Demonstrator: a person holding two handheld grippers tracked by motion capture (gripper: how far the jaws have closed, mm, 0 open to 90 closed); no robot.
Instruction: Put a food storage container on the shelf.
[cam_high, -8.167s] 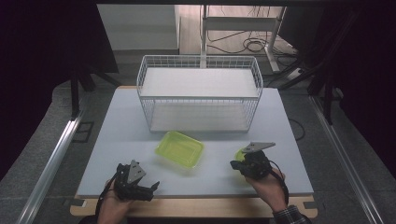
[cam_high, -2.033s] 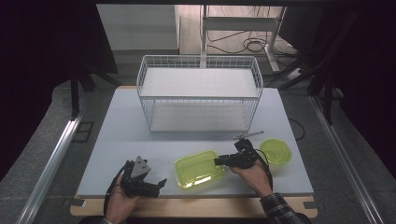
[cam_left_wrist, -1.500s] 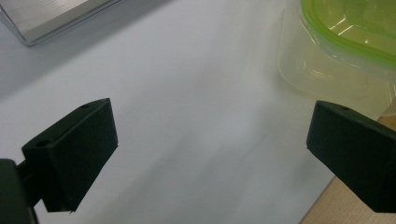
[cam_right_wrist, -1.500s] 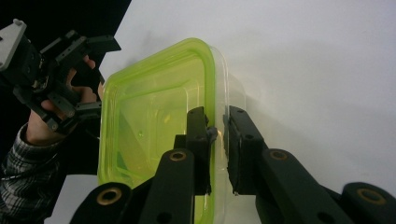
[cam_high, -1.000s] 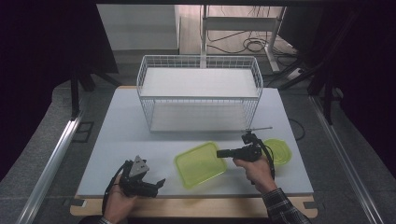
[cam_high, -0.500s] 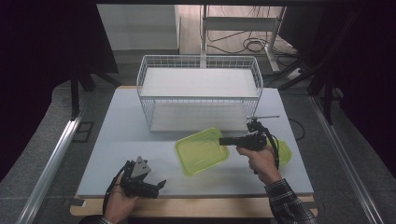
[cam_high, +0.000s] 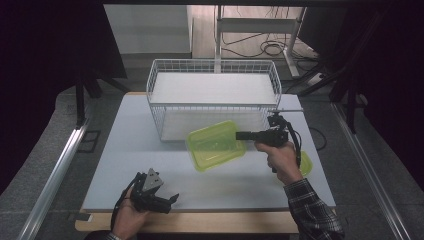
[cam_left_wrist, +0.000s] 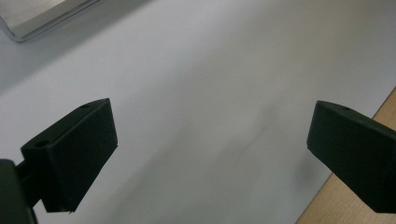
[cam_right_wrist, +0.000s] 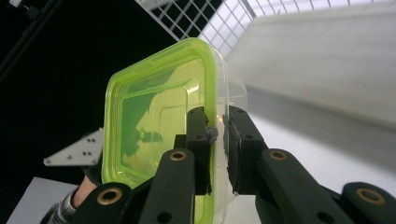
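**Container held just short of the basket's front wall**

High view: the right gripper points level toward the left of the picture and is clamped on the right rim of the translucent yellow-green rectangular plastic container. The container hangs off the white table, tilted, its long axis running roughly left to right. Directly behind it, toward the far side of the table, stands the white wire basket with its open top; the container overlaps the basket's front wall in this picture. Judging from that, the coming move depends on the container clearing the basket's front rim, which lies up and away from the person. A round yellow-green lid lies on the table just beside the right hand. The left gripper rests near the table's front edge, well apart from the container, so the right hand is clearly the nearer one.

Left gripper view: the jaws stand wide apart with nothing between them, over bare white tabletop and a strip of the wooden table edge.

Right gripper view: the two black jaws pinch the container's wall between them, one inside and one outside, with the container seen edge-on. The basket's wire mesh shows beyond and above it.
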